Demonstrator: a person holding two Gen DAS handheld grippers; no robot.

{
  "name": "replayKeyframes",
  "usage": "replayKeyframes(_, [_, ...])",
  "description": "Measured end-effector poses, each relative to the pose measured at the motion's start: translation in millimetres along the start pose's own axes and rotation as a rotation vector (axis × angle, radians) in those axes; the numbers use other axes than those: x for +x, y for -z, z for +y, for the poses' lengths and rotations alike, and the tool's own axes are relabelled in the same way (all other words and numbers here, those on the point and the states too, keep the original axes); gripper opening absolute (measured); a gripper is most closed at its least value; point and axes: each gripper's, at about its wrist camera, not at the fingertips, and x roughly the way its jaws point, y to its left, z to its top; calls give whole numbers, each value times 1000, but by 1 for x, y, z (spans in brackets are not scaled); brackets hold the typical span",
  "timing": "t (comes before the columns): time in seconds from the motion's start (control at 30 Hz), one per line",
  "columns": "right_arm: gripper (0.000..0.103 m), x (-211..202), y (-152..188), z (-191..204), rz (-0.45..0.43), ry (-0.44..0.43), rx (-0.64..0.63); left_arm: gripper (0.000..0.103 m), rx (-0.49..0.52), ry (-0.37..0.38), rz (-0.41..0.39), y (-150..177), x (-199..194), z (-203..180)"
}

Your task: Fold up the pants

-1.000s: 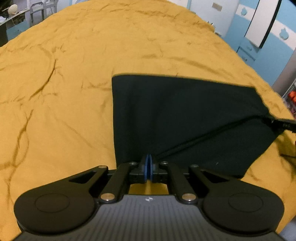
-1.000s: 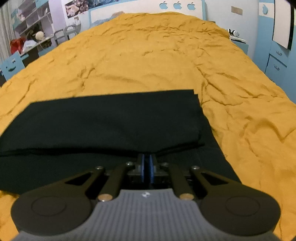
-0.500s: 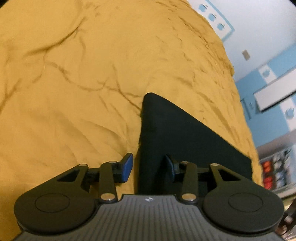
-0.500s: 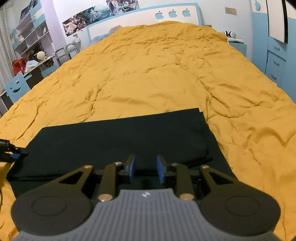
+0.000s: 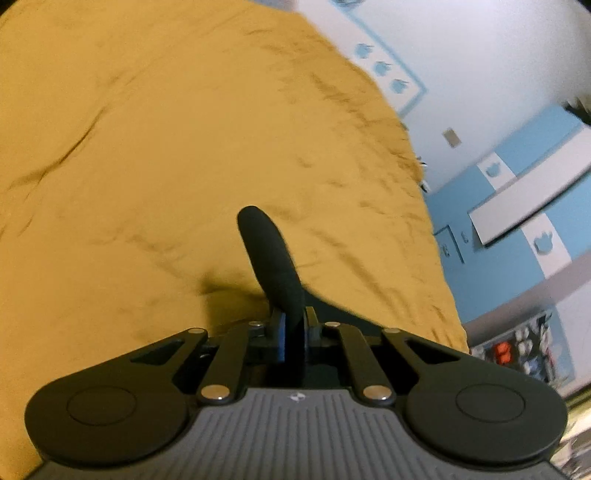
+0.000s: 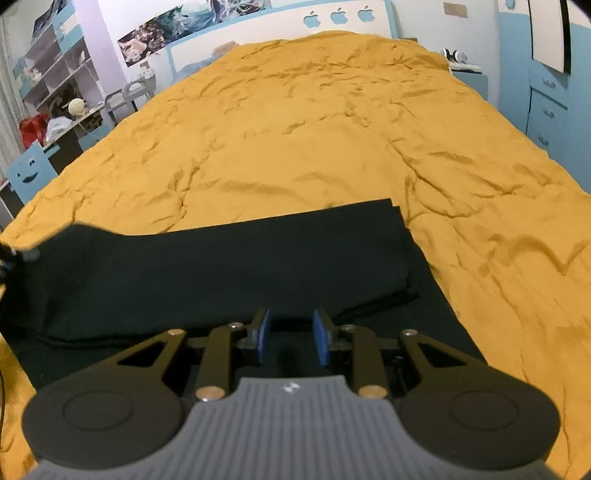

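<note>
Black pants (image 6: 236, 266) lie folded across the near end of a mustard-yellow bedspread (image 6: 332, 129). In the left wrist view my left gripper (image 5: 291, 332) is shut on the left end of the pants (image 5: 273, 258), and the pinched fabric stands up edge-on between the blue pads. In the right wrist view that end rises at the far left, where the left gripper (image 6: 14, 254) barely shows. My right gripper (image 6: 291, 336) is open and empty, just above the near edge of the pants, with the blue pads (image 6: 263, 334) apart.
The bedspread (image 5: 147, 129) covers the whole bed. A blue and white headboard (image 6: 280, 26) stands at the far end. Shelves and a desk (image 6: 55, 96) are to the left, blue drawers (image 6: 546, 107) to the right.
My left gripper went from shut to open, then shut again on the left end of the pants and lifted it. My right gripper opened, let go of the pants and drew back slightly.
</note>
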Motion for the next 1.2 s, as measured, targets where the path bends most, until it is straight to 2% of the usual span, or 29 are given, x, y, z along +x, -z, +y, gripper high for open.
replayKeyframes(0.17, [22,-17,-2,-8,-19,-31,26,8,101,41,29,4,16,-86])
replayKeyframes(0.23, [22,-22,-3,-11,-23,-45,41,8,143,58,83,16,36,-116])
replayKeyframes(0.33, [22,-27,-3,-15,-25,-55,58,8,196,37,160,38,75,-145])
replayKeyframes(0.43, [22,-30,0,-18,-19,-75,74,8,222,7,231,64,112,-153])
replayKeyframes(0.53, [22,-29,4,-19,-8,-95,90,8,187,-16,311,84,133,-147])
replayKeyframes(0.6, [22,-27,7,-17,4,-121,105,9,160,-28,345,91,138,-142])
replayKeyframes(0.7, [22,-22,9,-12,19,-159,128,18,124,10,372,91,136,-132])
replayKeyframes(0.8, [23,-16,9,-4,33,-197,146,32,132,24,353,83,131,-134])
replayKeyframes(0.97, [29,-2,6,4,68,-253,206,33,166,37,311,76,110,-136])
replayKeyframes(1.2, [32,25,3,10,135,-298,313,33,250,-33,203,66,71,-123])
